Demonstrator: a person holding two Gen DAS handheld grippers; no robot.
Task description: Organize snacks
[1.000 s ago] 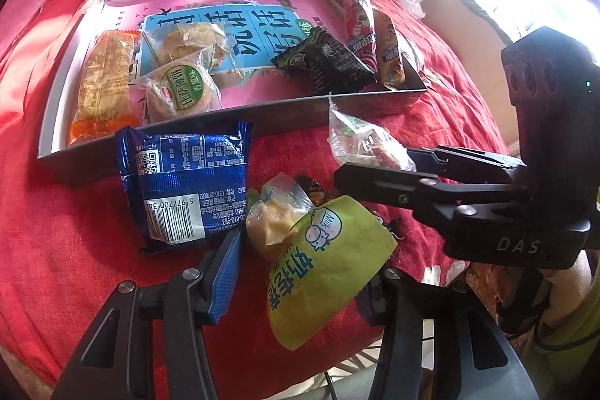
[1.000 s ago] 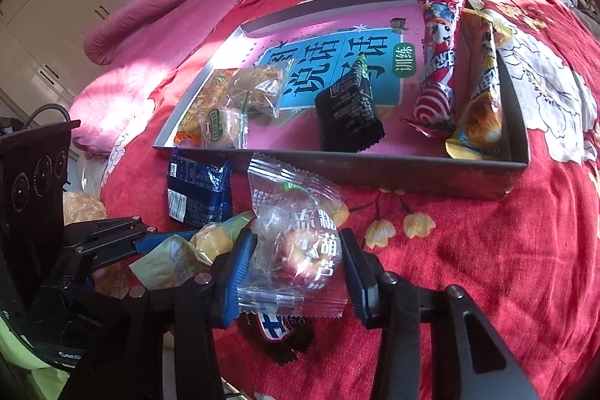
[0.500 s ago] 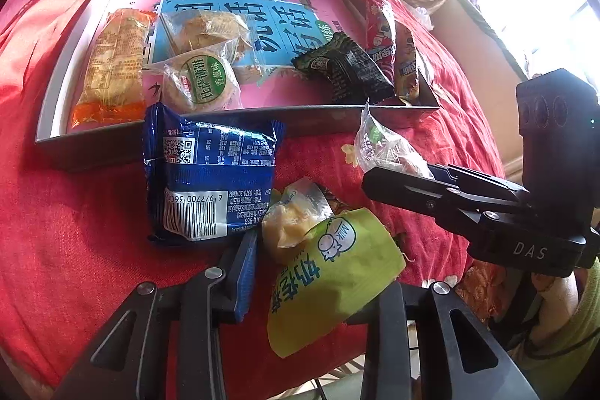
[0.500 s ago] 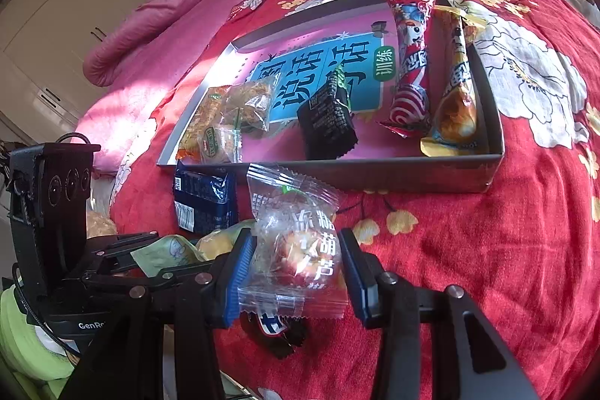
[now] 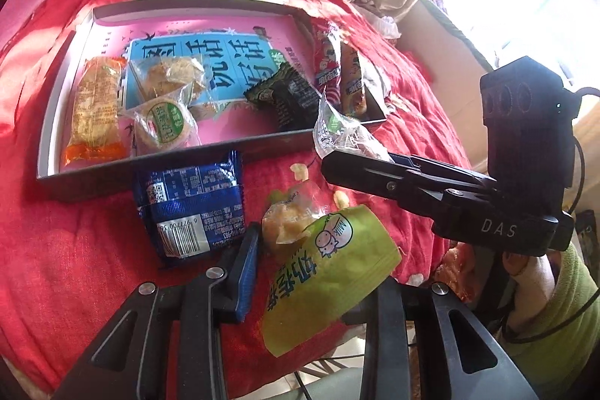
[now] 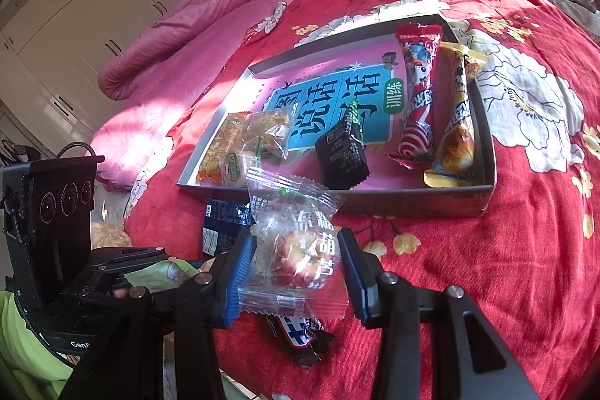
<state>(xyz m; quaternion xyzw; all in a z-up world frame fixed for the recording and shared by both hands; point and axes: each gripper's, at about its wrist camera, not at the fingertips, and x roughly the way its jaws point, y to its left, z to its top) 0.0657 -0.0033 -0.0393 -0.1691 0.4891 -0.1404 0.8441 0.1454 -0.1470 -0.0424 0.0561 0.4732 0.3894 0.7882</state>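
Grippers both gripped snacks: the left gripper [image 5: 311, 272] had just closed on the green packet [image 5: 330, 272], lifting it; the right gripper [image 6: 294, 272] pinched a clear-wrapped sweet [image 6: 296, 242], near the tray [image 6: 412, 203] on the bed.

A bed spread with a red flowered quilt [image 6: 487, 250] carries everything. Directly on it, beyond both grippers, lies a shallow grey cardboard tray [image 6: 431, 203]. A blue foil packet [image 5: 187, 208] lies nearer, just ahead of the left gripper's fingers.
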